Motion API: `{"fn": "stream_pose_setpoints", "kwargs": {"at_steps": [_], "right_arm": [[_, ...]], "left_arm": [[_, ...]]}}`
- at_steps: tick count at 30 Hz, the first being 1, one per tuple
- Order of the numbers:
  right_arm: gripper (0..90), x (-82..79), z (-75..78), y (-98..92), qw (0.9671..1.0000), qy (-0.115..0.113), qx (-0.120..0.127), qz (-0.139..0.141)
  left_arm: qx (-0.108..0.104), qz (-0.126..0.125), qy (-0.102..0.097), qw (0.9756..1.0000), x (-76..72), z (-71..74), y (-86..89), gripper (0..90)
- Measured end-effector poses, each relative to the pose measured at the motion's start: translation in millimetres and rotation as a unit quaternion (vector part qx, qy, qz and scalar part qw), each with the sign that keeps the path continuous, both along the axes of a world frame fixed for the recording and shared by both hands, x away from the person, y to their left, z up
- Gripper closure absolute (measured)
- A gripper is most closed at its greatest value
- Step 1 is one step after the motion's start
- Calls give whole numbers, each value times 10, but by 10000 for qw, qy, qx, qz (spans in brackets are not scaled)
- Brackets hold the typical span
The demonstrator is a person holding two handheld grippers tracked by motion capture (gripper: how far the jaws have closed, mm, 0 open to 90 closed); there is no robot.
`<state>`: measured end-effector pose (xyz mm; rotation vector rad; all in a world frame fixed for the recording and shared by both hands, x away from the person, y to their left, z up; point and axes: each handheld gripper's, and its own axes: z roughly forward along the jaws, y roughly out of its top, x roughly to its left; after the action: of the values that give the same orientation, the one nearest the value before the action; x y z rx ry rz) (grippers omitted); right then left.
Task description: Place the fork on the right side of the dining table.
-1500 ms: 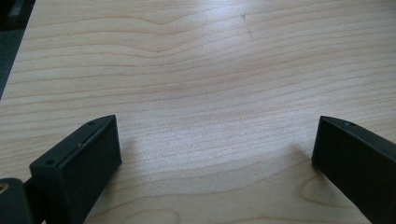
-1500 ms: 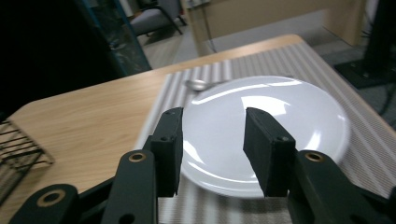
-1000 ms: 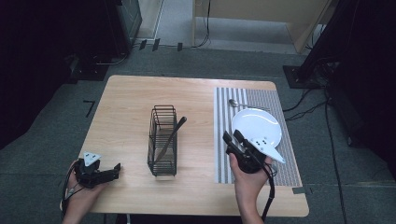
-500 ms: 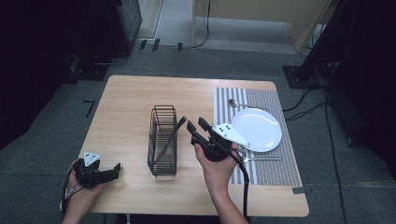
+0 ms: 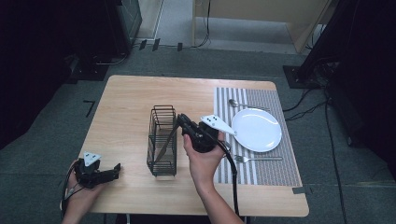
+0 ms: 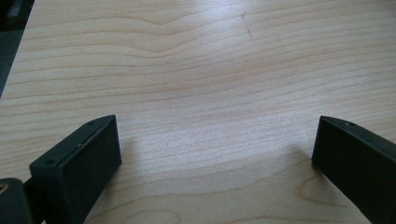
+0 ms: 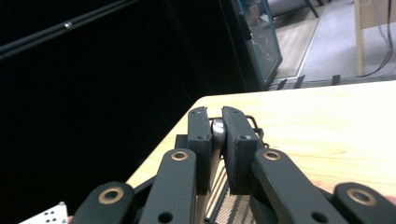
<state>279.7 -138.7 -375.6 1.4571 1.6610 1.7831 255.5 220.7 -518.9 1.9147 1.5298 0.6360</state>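
1. Knife (image 7: 217, 128): a utensil with a rounded metal handle end, standing slanted in the wire basket (image 5: 162, 140); in the high view it reads as a dark diagonal bar (image 5: 164, 145) leaning from the basket's lower left up to its right rim.
2. Right gripper (image 5: 183, 122): held by a hand at the basket's right side, pointing left toward the knife's top. Its jaws have just been closing, and in the right gripper view (image 7: 218, 122) the two black pads pinch the handle end between them.
3. Wire basket: a black, narrow, upright rack near the middle of the worktop (image 5: 130, 98), with its long side running away from the person.
4. Left gripper (image 5: 113, 170): resting low at the worktop's near left corner, well apart from the basket. In the left gripper view (image 6: 212, 151) its jaws stand spread wide with bare wood between them.
5. Placemat (image 5: 280, 172): striped, lying on the right part of the worktop.
6. Plate (image 5: 257, 129): white, round, on the placemat.
7. Spoon (image 5: 236, 103): beyond the plate, on the placemat.
8. Fork (image 5: 258, 158): on the near side of the plate, on the placemat.
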Motion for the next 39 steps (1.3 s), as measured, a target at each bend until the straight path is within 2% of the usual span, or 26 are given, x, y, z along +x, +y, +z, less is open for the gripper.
{"fn": "stream_pose_setpoints", "kwargs": {"at_steps": [4,9,13,15,19,20,24,30,34,36,39], "right_arm": [[847,-22,24,16,9998,-22,159,155],[849,-100,127,58,9993,-332,66,146],[850,-149,214,66,9987,-461,96,175],[849,-207,314,43,9977,-655,63,133],[849,-273,421,-24,9967,-806,102,81],[849,-331,502,-90,9956,-918,161,6],[849,-443,633,-214,9932,-1150,143,-150],[849,-608,835,-448,9898,-1360,294,-295],[850,-673,903,-573,9882,-1430,400,-380],[850,-754,965,-700,9858,-1539,363,-562],[850,-822,973,-827,9843,-1592,343,-681]], "left_arm": [[0,-1,0,10000,0,0,0,6],[3,-1,1,10000,0,0,0,6],[0,-3,4,10000,0,0,0,6],[-3,0,1,10000,0,0,0,6],[-3,2,-1,10000,0,-1,-1,6],[-1,1,0,10000,0,0,-1,7],[14,-17,-1,10000,5,0,0,6],[5,-13,-8,10000,7,-2,-2,7],[5,-15,-11,10000,8,-2,-1,7],[6,-18,-8,10000,7,-1,0,7],[-6,-16,-10,10000,7,-1,1,7]]}}
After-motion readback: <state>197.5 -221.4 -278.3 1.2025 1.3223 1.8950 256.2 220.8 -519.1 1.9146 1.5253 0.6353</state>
